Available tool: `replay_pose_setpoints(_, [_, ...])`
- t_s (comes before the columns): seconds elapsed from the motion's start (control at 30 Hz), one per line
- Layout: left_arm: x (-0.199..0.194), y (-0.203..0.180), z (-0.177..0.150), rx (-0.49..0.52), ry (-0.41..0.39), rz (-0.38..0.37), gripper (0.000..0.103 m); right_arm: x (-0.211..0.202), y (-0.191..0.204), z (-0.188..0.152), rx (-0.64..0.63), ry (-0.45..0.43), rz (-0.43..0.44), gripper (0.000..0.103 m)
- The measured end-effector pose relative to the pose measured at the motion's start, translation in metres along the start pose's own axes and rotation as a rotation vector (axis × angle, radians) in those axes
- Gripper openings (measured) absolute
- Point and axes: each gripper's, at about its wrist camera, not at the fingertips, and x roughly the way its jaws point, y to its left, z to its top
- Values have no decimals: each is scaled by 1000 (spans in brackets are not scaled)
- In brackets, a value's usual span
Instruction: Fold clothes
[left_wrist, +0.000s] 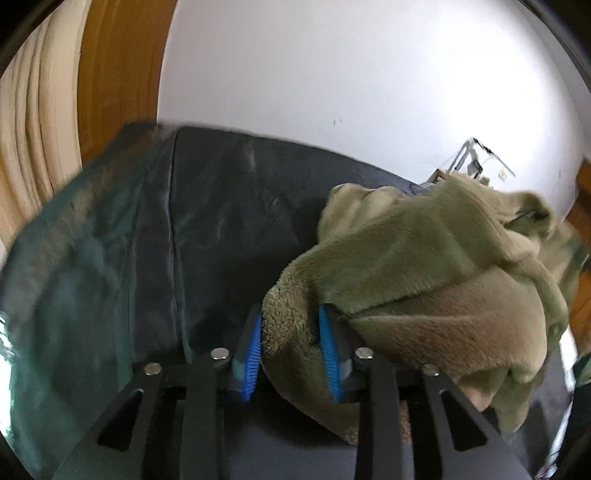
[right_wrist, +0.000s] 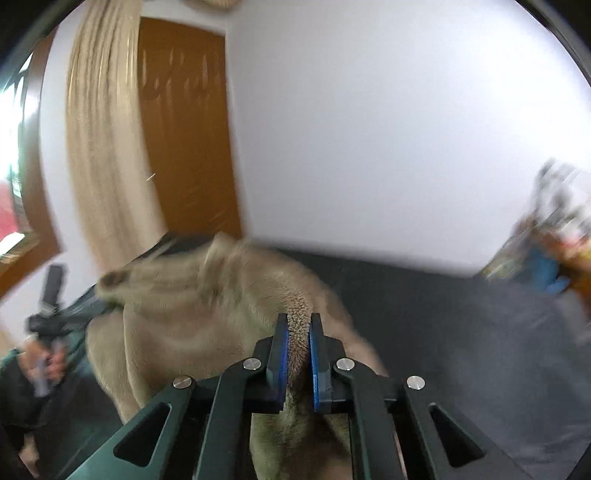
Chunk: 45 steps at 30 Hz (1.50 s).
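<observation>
Fleece garment (left_wrist: 424, 266), olive-tan, clamped by left gripper (left_wrist: 290, 325) and right gripper (right_wrist: 299, 325).
Bunched; blurred shape, possibly a hooded top.

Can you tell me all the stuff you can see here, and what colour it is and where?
fleece garment: one, tan-olive, bunched up on the dark surface, pinched by both tools
dark surface: one, blue-black, under the garment
green cloth: one, dark green, draped along the surface's left edge
curtain: one, cream, hanging beside the door
wooden door: one, orange-brown, in the back wall
wall: white, behind the surface
clutter: blurred, mixed colours, far right; cannot tell what it is
left tool: black with blue pads, shut on the garment's edge
right tool: black with blue pads, shut on a garment fold
hand: one, holding the left tool, far left
</observation>
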Motion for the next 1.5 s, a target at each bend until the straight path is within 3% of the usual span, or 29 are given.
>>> replay_pose_setpoints(0.1, [-23,-16,-3,59,-46,-40,31,-31,48,35,-112,-144,-181,10])
replay_pose_setpoints(0.3, [-55,-30,-14,162,-87,-68,33,-63,121,30,-236,-263,-327,7])
replay_pose_setpoints(0.4, [-49,-30,-18,183,-65,-31,69,-67,127,21,-240,-251,-327,7])
replay_pose_setpoints(0.5, [-34,-29,-15,181,-49,-22,74,-83,117,25,-244,-189,-275,7])
replay_pose_setpoints(0.6, [-21,-22,-8,137,-22,-45,73,-75,107,22,-234,-117,-160,8])
replay_pose_setpoints(0.67, [-17,-19,-4,101,-17,-72,73,-70,101,16,-219,-77,-128,11])
replay_pose_setpoints(0.7, [-16,-17,-2,86,-14,-90,71,-67,98,13,-212,-56,-113,14])
replay_pose_setpoints(0.73, [-15,-16,-1,73,-11,-110,59,-65,94,10,-204,-36,-98,29])
replay_pose_setpoints(0.77, [-14,-15,1,60,-7,-130,52,-60,90,8,-184,-16,-87,60])
replay_pose_setpoints(0.83, [-10,-13,3,49,5,-142,36,-49,80,4,-138,25,-68,90])
replay_pose_setpoints(0.93, [-13,-8,10,11,-20,-135,24,-24,49,-11,-43,99,-43,90])
replay_pose_setpoints(1.07, [-20,1,19,-47,-64,-122,20,10,7,-15,94,157,-3,90])
replay_pose_setpoints(1.23, [-33,13,32,-112,-122,-104,19,38,-34,-12,277,159,24,90])
replay_pose_setpoints(1.33, [-33,7,33,-91,-116,-90,19,44,-20,-2,256,131,79,90])
replay_pose_setpoints(1.5, [-23,-1,27,-71,-84,-74,19,46,40,32,117,112,214,90])
